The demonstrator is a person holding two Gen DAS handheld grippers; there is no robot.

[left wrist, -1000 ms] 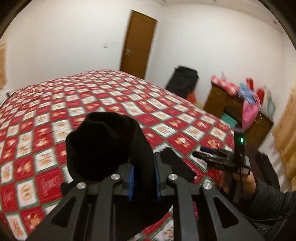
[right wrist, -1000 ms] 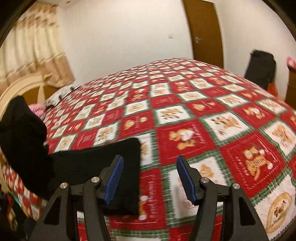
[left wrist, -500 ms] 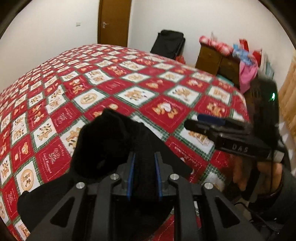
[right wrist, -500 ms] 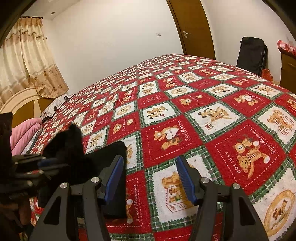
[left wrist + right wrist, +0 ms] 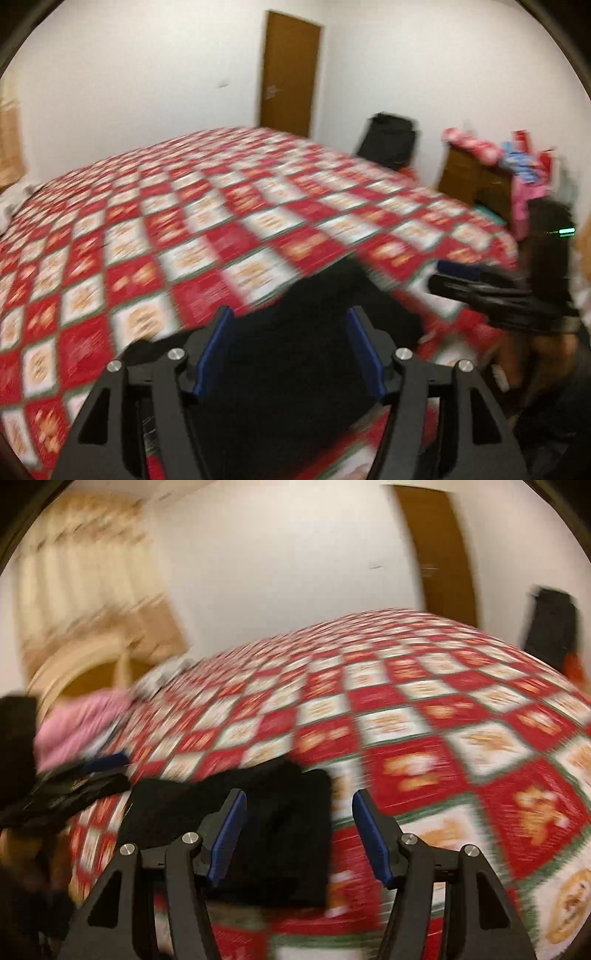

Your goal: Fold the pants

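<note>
My left gripper [image 5: 290, 350], clamped on the black folded pants [image 5: 255, 827] a moment ago, is opening its fingers and dropping them onto the red-and-white checked bed quilt [image 5: 155, 236], while my right gripper [image 5: 297, 834] hangs open and empty, so next I judge the fold needs smoothing flat.

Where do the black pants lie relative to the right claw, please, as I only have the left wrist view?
Observer: The black pants lie flat on the bedspread, under the right claw's left finger and partly in its gap.
Operator: Is that claw gripping them?
Observer: No, its blue pads stand wide apart and press nothing.
Operator: What lies beyond the pants?
Observer: A blurred pink bundle lies near the headboard.
</note>
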